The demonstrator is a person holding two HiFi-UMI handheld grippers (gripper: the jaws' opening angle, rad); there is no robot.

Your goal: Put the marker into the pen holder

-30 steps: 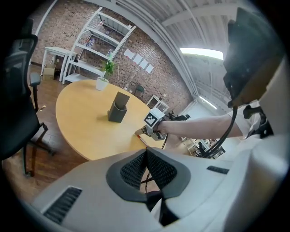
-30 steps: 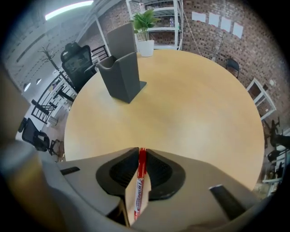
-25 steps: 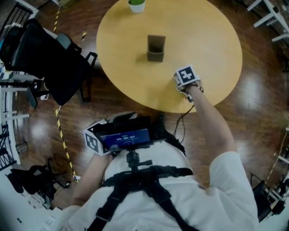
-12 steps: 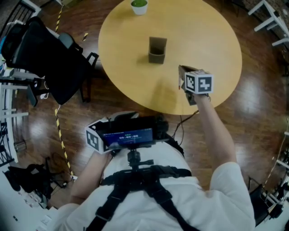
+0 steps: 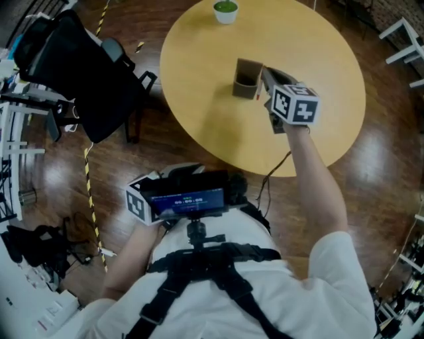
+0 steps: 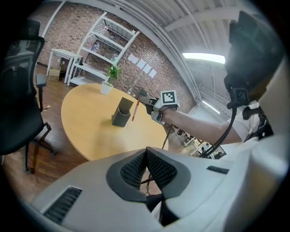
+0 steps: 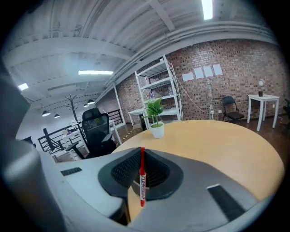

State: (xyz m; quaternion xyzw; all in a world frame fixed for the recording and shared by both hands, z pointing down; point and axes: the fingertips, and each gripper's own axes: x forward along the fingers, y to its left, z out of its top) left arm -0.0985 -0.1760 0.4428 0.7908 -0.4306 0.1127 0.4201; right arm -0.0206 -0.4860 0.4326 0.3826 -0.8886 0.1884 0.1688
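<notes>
Wood-toned round table [image 5: 199, 99] fills the upper head view. A black office chair [image 5: 73, 73] stands on the floor at the table's 9 o'clock.

Left gripper [image 6: 146, 156]: held low against the person's waist, off the table at its 6 o'clock. Jaws together, nothing between them.

Right gripper [image 5: 266, 74]: raised over the table on an outstretched arm, just at 3 o'clock of the pen holder [image 5: 246, 78]. Jaws are closing, clamped on the marker [image 7: 142, 179], which stands upright between the pads.

Pen holder: dark grey, square-sided, open at the top, upright near the table's middle.

Potted plant [image 5: 226, 10]: small white pot with green leaves, at the table's 12 o'clock edge, well apart from the holder.

Marker: red barrel with a white label. In the left gripper view it hangs vertically in the air just beside the holder's upper edge, clear of the tabletop. Whether its lower end sits over the opening cannot be told.
</notes>
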